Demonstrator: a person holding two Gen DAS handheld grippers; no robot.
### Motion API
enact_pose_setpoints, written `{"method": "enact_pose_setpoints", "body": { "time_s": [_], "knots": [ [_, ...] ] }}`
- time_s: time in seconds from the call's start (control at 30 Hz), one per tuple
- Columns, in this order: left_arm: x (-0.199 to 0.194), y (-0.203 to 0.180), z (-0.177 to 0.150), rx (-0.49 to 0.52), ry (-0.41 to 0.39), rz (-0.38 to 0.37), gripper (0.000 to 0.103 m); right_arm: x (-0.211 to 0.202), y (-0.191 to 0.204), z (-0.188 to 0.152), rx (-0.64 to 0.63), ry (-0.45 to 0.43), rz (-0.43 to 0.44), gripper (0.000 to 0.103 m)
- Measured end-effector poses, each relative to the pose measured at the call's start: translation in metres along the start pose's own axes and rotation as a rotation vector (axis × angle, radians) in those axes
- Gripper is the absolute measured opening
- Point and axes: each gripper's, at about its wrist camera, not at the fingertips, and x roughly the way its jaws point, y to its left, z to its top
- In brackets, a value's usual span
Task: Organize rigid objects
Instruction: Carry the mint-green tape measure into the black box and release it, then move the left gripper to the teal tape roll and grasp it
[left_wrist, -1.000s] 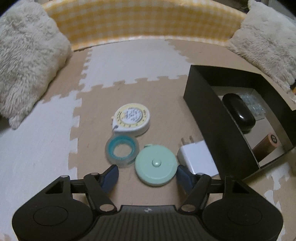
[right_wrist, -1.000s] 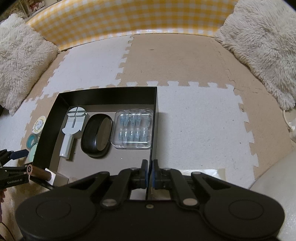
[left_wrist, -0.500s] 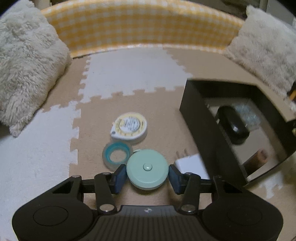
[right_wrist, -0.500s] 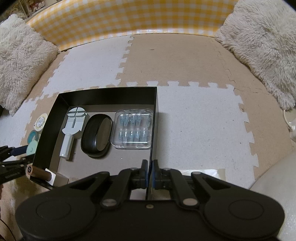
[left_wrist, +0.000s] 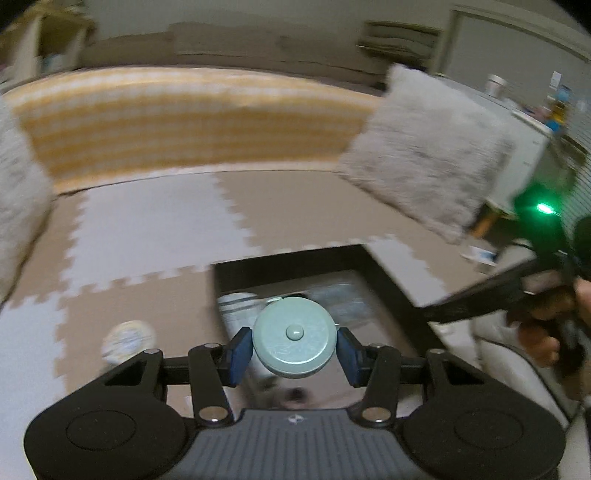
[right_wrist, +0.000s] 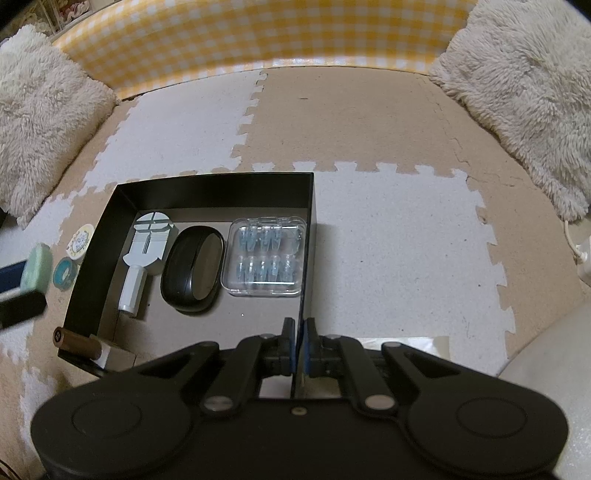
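Observation:
My left gripper (left_wrist: 294, 347) is shut on a round mint-green tape measure (left_wrist: 294, 338) and holds it in the air over the near left part of the black box (left_wrist: 391, 280). From the right wrist view the tape measure (right_wrist: 35, 267) hangs just left of the box (right_wrist: 221, 186). My right gripper (right_wrist: 300, 345) is shut on the box's right wall at its near end. Inside the box lie a pale blue tool (right_wrist: 146, 251), a black oval case (right_wrist: 192, 267), a clear case of blue parts (right_wrist: 266, 254) and a brown cylinder (right_wrist: 75, 341).
A yellow-white tape measure (right_wrist: 80, 240) and a teal ring (right_wrist: 65, 273) lie on the foam mat left of the box. Fluffy cushions (right_wrist: 524, 85) and a yellow checked bolster (right_wrist: 258, 33) ring the mat. The left wrist view is motion-blurred.
My left gripper closed on the mint-green tape measure, lifted it off the mat and swung right toward the box. The right gripper stayed on the box wall.

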Motion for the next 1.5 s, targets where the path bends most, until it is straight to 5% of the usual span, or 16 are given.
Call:
{"method": "enact_pose_setpoints", "body": {
  "time_s": [0.2, 0.43, 0.73, 1.5],
  "knots": [
    [0.025, -0.034, -0.006, 0.126, 0.020, -0.045, 0.050, 0.000, 0.001, 0.000, -0.005, 0.000, -0.004, 0.005],
    [0.045, -0.031, -0.020, 0.208, 0.073, 0.006, 0.050, 0.000, 0.001, 0.000, -0.007, 0.000, -0.006, 0.005],
    [0.048, -0.022, -0.025, 0.205, 0.099, 0.012, 0.051, 0.000, 0.002, 0.001, -0.006, 0.000, -0.004, 0.005],
    [0.031, -0.032, -0.019, 0.193, 0.111, -0.045, 0.079, 0.000, 0.002, 0.001, -0.005, 0.000, -0.004, 0.005]
  ]
}}
